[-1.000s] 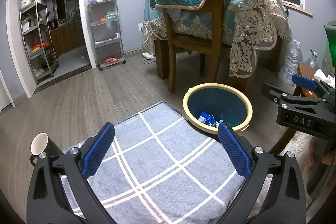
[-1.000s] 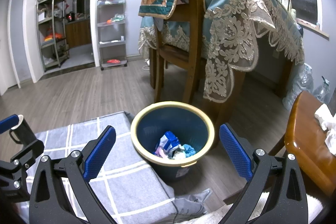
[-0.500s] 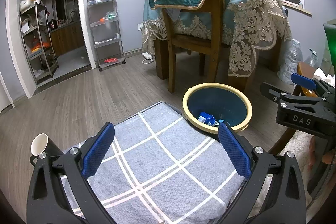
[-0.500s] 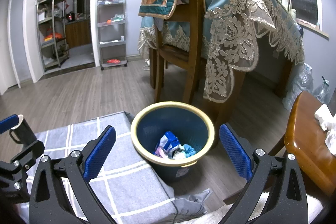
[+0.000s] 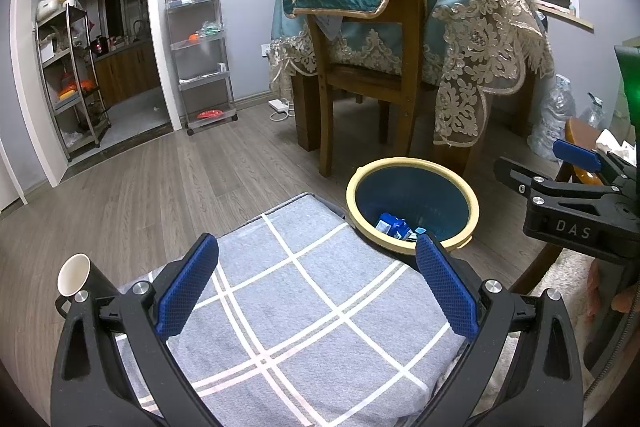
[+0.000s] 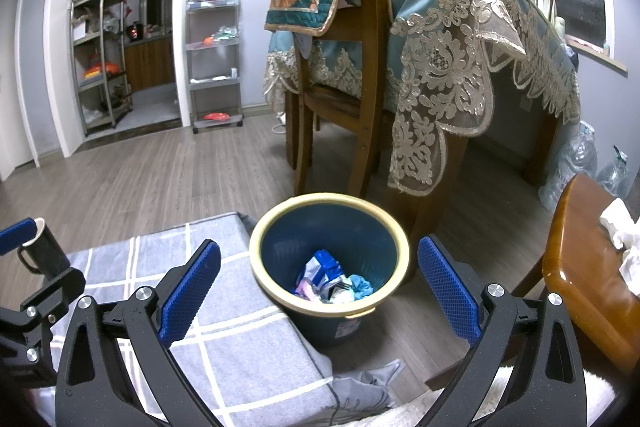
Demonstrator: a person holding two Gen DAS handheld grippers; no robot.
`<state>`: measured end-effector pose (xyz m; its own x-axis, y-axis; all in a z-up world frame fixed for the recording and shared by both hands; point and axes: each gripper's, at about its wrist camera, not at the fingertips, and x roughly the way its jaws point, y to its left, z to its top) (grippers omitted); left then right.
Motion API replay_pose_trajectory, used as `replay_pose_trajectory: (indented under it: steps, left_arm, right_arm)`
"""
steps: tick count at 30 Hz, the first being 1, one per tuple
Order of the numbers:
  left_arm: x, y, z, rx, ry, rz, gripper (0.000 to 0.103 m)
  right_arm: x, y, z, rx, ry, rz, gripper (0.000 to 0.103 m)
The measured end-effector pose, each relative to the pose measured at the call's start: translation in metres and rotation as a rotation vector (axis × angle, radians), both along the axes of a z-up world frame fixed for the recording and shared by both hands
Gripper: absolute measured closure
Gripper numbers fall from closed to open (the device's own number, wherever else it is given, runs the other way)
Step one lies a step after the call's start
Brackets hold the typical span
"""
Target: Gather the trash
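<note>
Two tongs hang over the scene, both spread wide and pinching nothing. Left tongs (image 5: 316,283) hover above a grey cushion with white check lines (image 5: 304,327), its blue pads (image 5: 188,287) well apart over the fabric. Right tongs (image 6: 320,287) sit above and in front of a blue waste bin with a cream rim (image 6: 276,227), so the bin's mouth shows between the pads. Trash (image 6: 328,279) lies at the bottom of the bin: a blue wrapper, some pale crumpled bits and a light blue scrap. The bin stands on the wooden floor (image 6: 140,171), just beside the cushion's right edge and in front of a wooden chair (image 6: 368,67) draped with a teal and orange quilted pad. Behind the chair stands a tabletop covered with a teal cloth and cream lace (image 6: 452,39). A black mug with a white inside (image 5: 74,273) stands at the cushion's left, near the left tongs. At the right edge a rounded wooden seat or tabletop (image 6: 580,267) carries white crumpled tissue (image 6: 620,223). Metal shelf racks (image 5: 200,55) stand against the far wall.
</note>
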<state>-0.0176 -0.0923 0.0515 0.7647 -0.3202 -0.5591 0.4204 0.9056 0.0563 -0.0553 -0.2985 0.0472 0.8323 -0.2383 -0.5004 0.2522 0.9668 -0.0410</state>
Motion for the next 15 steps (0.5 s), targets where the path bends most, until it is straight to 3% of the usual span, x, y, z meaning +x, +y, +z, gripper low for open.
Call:
replay_pose_trajectory:
  steps: [8, 15]
  left_arm:
    - [-0.0007, -0.0004, 0.0003, -0.001, 0.007, -0.02, 0.006]
    - [0.0002, 0.0013, 0.0002, 0.032, 0.022, 0.02, 0.006]
  right_arm:
    - [0.0, -0.0002, -0.0003, 0.002, -0.001, -0.002, 0.005]
    - [0.0007, 0.0012, -0.002, 0.002, 0.002, -0.003, 0.005]
